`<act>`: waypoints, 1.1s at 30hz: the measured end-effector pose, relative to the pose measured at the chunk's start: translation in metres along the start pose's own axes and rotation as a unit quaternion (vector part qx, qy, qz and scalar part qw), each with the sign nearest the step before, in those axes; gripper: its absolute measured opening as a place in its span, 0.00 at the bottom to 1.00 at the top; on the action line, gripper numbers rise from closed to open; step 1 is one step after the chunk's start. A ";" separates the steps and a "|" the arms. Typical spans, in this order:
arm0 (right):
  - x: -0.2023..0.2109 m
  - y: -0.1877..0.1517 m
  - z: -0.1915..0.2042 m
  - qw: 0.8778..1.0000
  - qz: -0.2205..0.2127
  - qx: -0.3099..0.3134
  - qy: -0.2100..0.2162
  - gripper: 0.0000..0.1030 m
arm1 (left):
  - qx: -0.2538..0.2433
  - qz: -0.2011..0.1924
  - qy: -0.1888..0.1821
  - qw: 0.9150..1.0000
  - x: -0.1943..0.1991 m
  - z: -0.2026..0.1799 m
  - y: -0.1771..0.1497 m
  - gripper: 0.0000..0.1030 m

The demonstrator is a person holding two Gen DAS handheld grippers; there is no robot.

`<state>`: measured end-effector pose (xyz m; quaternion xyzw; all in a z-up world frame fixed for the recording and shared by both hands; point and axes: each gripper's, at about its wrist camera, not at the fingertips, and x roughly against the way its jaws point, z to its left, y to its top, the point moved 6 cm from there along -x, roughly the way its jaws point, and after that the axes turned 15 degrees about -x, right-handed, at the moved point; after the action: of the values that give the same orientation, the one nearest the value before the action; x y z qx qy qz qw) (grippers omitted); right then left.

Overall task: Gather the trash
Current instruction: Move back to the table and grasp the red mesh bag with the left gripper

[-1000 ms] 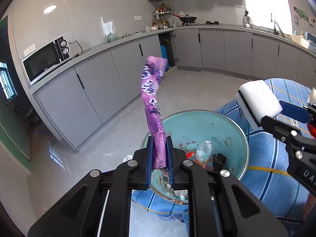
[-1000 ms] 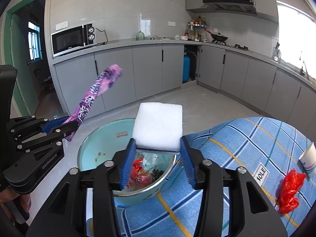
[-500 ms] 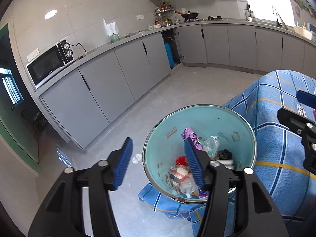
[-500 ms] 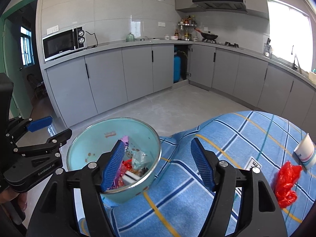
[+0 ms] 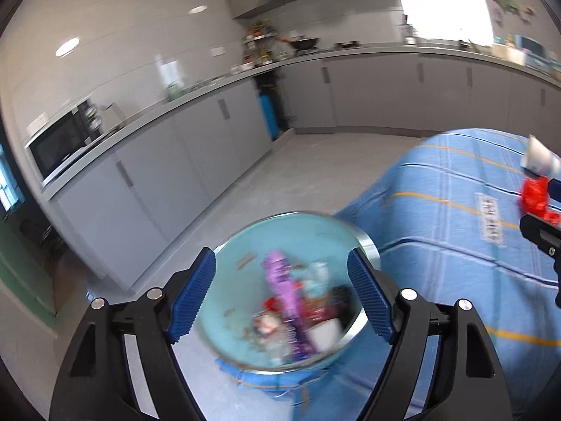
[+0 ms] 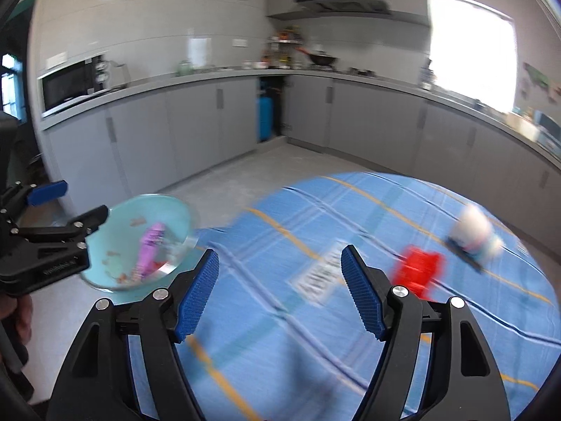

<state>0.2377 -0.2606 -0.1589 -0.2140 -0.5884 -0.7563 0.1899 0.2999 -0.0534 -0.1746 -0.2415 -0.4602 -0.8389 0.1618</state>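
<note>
Gaping wide after just opening, the left hand-held gripper point(image 5: 281, 298) held nothing above the teal bowl point(image 5: 245, 245), where blur smeared the purple wrapper point(image 5: 284, 291). The right hand-held gripper point(image 6: 279, 293), likewise opened and empty, hung over the blue cloth point(image 6: 315, 351); red scrap point(image 6: 419, 268) beyond was indistinct.

No text readable: white label point(image 6: 320, 273) on blue checked tablecloth point(image 6: 350, 333) at 12 o'clock of right gripper, print smeared by blur.

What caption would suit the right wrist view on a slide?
Empty right gripper, jaws just opened, over the blue tablecloth, near red trash and a paper cup; filled bowl at left.
</note>
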 end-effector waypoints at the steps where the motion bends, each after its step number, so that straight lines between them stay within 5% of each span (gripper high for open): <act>1: 0.004 0.001 -0.013 1.000 -0.003 -0.006 -0.014 0.70 | -0.009 -0.005 -0.009 1.000 0.001 -0.012 0.008 0.75; 12: 0.053 -0.007 -0.178 0.984 -0.031 -0.105 -0.139 0.75 | -0.104 -0.075 -0.106 0.986 0.027 -0.171 0.097 0.85; 22: 0.067 -0.022 -0.249 0.973 -0.031 -0.152 -0.172 0.77 | -0.144 -0.039 -0.163 0.975 -0.006 -0.283 0.123 0.85; 24: 0.068 -0.022 -0.256 0.972 -0.030 -0.156 -0.175 0.77 | -0.155 -0.019 -0.177 0.972 -0.018 -0.299 0.122 0.69; 26: 0.067 -0.019 -0.259 0.971 -0.028 -0.157 -0.176 0.79 | -0.155 0.005 -0.209 0.966 -0.028 -0.308 0.117 0.31; 29: 0.063 -0.011 -0.262 0.973 -0.024 -0.149 -0.177 0.79 | -0.158 -0.004 -0.210 0.965 -0.029 -0.303 0.119 0.19; 33: 0.044 0.010 -0.254 0.978 -0.013 -0.122 -0.167 0.80 | -0.155 -0.021 -0.191 0.969 -0.034 -0.281 0.132 0.17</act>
<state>0.1804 -0.5113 -0.1814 -0.3512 -0.5182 -0.7781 0.0513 0.3217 -0.3602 -0.2310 -0.4095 -0.3523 -0.8414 0.0141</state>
